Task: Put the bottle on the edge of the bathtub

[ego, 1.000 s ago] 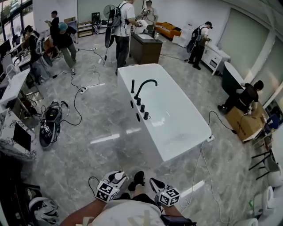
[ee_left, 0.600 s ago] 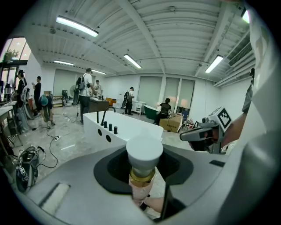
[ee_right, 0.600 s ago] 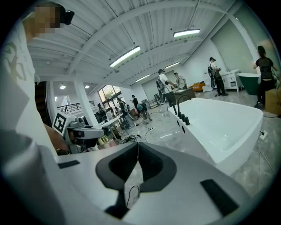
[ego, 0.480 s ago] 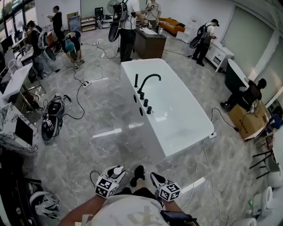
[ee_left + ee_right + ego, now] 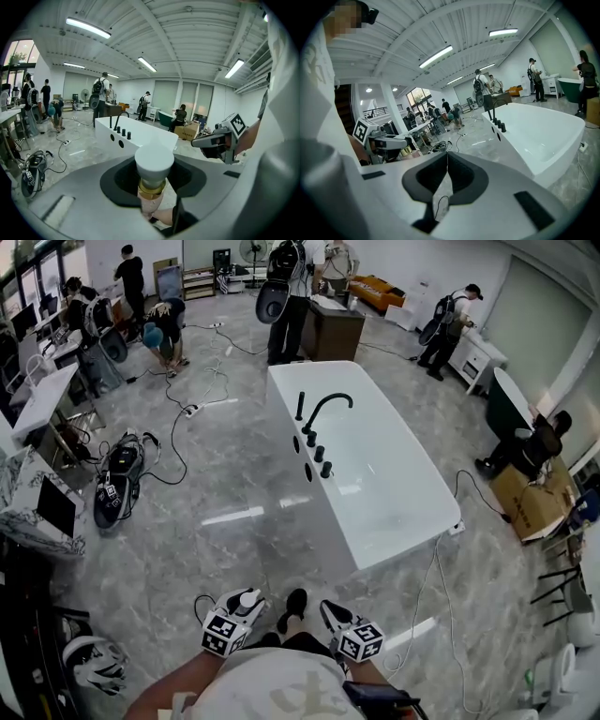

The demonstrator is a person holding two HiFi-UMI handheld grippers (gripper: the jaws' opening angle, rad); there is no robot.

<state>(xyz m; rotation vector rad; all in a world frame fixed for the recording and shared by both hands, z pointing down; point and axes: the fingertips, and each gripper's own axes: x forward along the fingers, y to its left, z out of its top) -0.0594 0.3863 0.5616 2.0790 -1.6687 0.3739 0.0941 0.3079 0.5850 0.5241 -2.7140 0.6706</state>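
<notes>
- The left gripper (image 5: 246, 602) is held low, close in front of the person carrying it, and its jaws are clamped partway on a bottle (image 5: 153, 165).
- The bottle stands upright in that grip: a white cap on top, a gold collar under it, a pale pinkish body below, with the dark pads pressing it from both sides.
- The right gripper (image 5: 334, 617) sits just beside the left one, to its right. Its jaws are closed tip to tip and hold nothing.
- The white bathtub (image 5: 319, 521) stands on the grey marbled floor ahead and slightly right, well apart from both grippers.
- Black tap fittings (image 5: 318, 454) line the tub's left edge, and the bottle is nowhere near that edge.
- A black backpack (image 5: 117, 486) lies on the floor to the left among loose cables.
- Several other people stand at the far end of the room and along the right wall.
</notes>
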